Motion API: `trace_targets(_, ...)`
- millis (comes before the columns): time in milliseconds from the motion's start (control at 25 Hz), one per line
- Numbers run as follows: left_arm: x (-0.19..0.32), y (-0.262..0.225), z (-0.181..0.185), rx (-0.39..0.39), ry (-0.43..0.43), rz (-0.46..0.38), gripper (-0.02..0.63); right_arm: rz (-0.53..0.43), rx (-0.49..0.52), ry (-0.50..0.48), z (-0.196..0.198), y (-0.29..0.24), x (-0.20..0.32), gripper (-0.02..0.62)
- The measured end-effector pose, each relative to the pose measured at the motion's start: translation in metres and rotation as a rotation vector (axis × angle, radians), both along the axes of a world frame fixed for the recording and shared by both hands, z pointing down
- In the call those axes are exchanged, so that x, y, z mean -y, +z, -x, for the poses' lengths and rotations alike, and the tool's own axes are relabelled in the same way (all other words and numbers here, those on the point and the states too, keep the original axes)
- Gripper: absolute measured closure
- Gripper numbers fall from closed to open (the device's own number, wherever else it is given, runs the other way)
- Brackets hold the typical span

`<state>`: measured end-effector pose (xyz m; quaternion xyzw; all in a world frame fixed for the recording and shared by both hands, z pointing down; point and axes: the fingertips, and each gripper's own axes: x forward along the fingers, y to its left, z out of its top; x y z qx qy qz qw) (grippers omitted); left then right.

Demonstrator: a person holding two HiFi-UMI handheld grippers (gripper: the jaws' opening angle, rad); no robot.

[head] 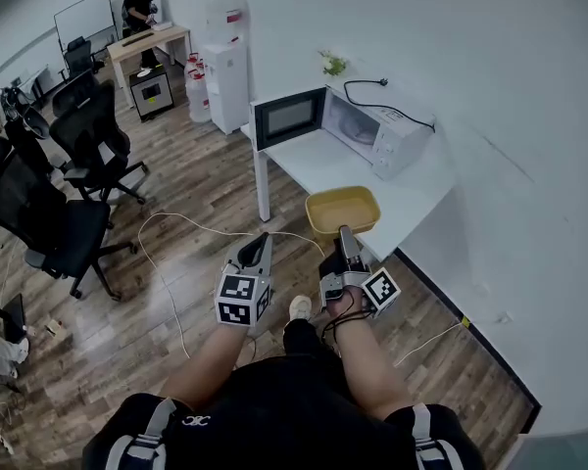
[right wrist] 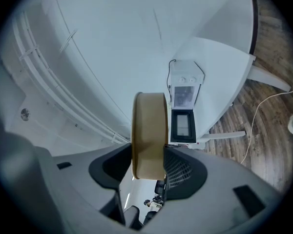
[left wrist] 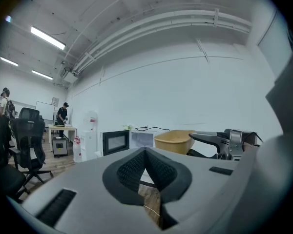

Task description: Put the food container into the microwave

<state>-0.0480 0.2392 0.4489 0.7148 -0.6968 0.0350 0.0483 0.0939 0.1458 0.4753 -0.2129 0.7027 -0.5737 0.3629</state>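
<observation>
Nearest, the right forearm extends the right hand-held gripper, clamped on the rim of the yellow food container to carry it level toward the surface, where the microwave stands door open. The left hand-held gripper is closed and empty, kept aside.

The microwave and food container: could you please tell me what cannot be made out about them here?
Inside of the microwave: head view, too small and pale to tell whether it holds anything.
Its cable: head view, too thin to tell whether it is plugged in.
Food container inside: hidden in both gripper views, edge-on in the right, outer wall only in the left.
Its gripped rim: head view, covered by the right gripper.
</observation>
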Motion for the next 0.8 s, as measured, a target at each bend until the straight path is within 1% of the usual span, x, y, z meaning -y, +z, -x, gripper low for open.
trace_targets(120,0.015,0.002,0.009,-0.007,0.008,0.002,0.604,0.005,0.004,0.011,0.006,0.005,0.018,0.385)
trace_targets(360,0.055,0.012,0.036,-0.050,0.007,0.017,0.604,0.028,0.024,0.027,0.027,0.014,0.061,0.385)
trace_targets(480,0.080,0.016,0.046,-0.049,0.015,0.019,0.605,0.029,0.026,0.041,0.037,0.017,0.087,0.385)
trace_targets(640,0.121,0.024,0.065,-0.043,0.021,0.028,0.604,0.033,0.028,0.046,0.055,0.025,0.128,0.385)
trace_targets(800,0.172,0.026,0.082,-0.041,0.027,0.032,0.604,0.029,0.031,0.044,0.075,0.025,0.177,0.385)
